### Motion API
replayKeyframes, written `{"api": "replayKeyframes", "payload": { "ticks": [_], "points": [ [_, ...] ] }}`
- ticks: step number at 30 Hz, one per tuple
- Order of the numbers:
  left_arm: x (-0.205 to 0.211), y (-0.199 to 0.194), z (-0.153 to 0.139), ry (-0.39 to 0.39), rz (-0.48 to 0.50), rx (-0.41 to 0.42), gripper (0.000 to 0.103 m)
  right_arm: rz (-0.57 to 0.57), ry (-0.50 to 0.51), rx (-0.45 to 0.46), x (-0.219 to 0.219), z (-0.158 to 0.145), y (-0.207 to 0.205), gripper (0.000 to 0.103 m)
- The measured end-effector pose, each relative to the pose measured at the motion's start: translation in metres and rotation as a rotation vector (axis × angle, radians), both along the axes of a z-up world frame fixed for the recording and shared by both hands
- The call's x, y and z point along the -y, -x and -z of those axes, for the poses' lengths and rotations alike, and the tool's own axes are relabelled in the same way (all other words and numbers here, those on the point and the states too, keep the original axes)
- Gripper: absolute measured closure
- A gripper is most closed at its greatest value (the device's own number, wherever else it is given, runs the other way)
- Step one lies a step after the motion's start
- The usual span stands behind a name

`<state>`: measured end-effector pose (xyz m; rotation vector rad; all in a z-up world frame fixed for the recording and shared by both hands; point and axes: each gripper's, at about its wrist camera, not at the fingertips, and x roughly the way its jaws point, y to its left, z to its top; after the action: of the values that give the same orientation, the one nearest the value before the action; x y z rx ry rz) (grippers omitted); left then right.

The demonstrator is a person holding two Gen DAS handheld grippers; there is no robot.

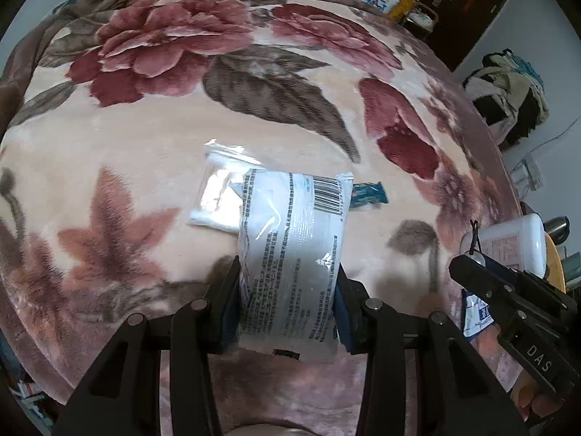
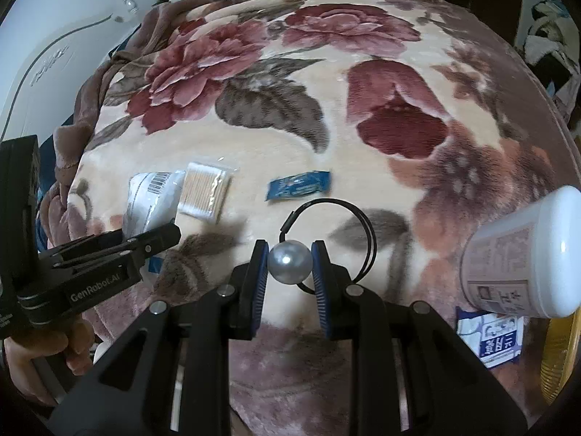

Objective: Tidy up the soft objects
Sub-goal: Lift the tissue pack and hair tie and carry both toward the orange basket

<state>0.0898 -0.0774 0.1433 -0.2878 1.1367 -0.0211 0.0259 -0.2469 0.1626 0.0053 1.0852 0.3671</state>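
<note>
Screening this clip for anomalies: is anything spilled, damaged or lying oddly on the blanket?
Nothing spilled or torn. One oddity: the white bottle lies tipped on its side at the blanket's right edge. The cotton swab pack and blue sachet lie flat.

The light is soft and a bit dim, with dark round corners in both pictures. The blanket (image 1: pixel 145 167) bends like a ball near the edges, and far things at the top look fuzzy. A white shine sits on the pearl (image 2: pixel 289 261) and the plastic pack (image 1: pixel 290 254), with gray shadows below.
</note>
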Motion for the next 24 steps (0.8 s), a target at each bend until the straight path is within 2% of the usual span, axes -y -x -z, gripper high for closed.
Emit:
{"api": "replayKeyframes", "payload": {
  "ticks": [14, 24],
  "points": [
    [0.048, -0.017, -0.012, 0.020, 0.078, 0.012, 0.059, 0.062, 0.000, 0.004, 0.040, -0.009, -0.001, 0.078],
    [0.074, -0.024, -0.024, 0.023, 0.122, 0.030, 0.059, 0.096, -0.006, 0.036, 0.062, -0.027, -0.003, 0.078]
  ]
}}
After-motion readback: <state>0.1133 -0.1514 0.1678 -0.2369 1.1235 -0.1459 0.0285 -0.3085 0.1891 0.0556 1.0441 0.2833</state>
